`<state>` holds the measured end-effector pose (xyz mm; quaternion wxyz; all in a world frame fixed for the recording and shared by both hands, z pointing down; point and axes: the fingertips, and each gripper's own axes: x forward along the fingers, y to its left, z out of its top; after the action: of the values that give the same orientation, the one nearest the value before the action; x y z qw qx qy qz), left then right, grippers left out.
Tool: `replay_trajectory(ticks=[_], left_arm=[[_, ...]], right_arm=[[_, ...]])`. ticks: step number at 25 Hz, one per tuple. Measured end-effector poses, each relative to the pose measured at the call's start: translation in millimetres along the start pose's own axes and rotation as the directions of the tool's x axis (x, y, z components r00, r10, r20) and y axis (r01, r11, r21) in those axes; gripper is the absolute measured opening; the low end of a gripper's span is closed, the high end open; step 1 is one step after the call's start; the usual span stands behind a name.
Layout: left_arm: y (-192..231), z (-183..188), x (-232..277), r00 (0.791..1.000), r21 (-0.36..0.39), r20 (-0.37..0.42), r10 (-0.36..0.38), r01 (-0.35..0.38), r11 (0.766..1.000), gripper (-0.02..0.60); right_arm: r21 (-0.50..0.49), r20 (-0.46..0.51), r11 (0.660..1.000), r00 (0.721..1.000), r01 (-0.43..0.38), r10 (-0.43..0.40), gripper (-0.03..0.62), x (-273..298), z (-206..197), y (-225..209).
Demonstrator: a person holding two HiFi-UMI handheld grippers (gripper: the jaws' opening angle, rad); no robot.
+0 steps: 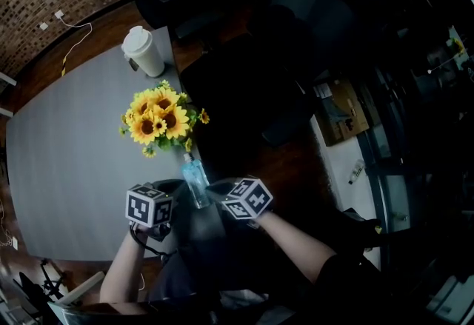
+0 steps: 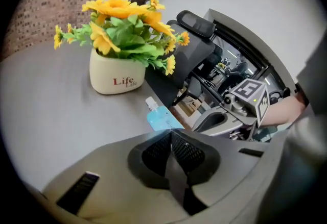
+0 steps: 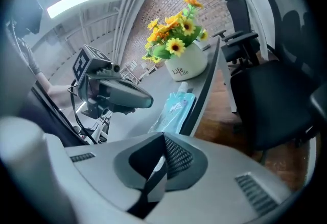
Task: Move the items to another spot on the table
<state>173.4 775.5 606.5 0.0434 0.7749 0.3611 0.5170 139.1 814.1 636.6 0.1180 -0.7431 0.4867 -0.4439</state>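
Note:
A flat blue pouch [image 1: 195,179] with a white cap lies at the grey table's [image 1: 67,138] right edge, just in front of a cream pot of sunflowers [image 1: 158,118]. My right gripper [image 3: 163,137] is shut at the pouch's [image 3: 176,108] near end, with a pale sliver of it between the pads. In the head view the right gripper [image 1: 216,186] sits just right of the pouch. My left gripper [image 2: 171,133] is shut and empty, hovering over the table left of the pouch [image 2: 159,118], with the pot [image 2: 116,79] beyond it.
A white lidded paper cup [image 1: 144,51] stands at the table's far corner. Black office chairs [image 1: 244,94] crowd the table's right side over a wooden floor. In the right gripper view a chair [image 3: 276,95] is close beside the table edge.

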Motion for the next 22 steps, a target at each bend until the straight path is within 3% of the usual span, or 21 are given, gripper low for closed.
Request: replay_trajectory(ticks=[4,8,12,16,22], left_arm=[[-8,-8,18,0.999,0.021,-0.046,-0.002,0.003,1.000,0.006],[-1,-15,27,0.994,0.085,-0.097,0.059,-0.051,0.995,0.008],[4,-18,30,0.992,0.089,-0.103,0.066,-0.057,0.994,0.008],[11,-19,30,0.993,0.077,-0.083,0.087,-0.080,0.994,0.008],[8,-17,25,0.995,0.027,-0.060,0.078,-0.077,0.997,0.008]], right_arm=[[-0.005,-0.006,1.000,1.000,-0.026,0.026,-0.018,4,4,6],[0.025,0.073,0.999,0.997,-0.023,0.022,-0.018,-8,18,1],[0.083,0.132,0.997,0.991,-0.001,-0.010,-0.018,-23,33,-12],[0.046,0.066,0.998,0.996,0.049,-0.052,-0.018,-14,31,-23],[-0.013,-0.003,0.998,0.998,0.056,-0.056,-0.018,8,26,-23]])
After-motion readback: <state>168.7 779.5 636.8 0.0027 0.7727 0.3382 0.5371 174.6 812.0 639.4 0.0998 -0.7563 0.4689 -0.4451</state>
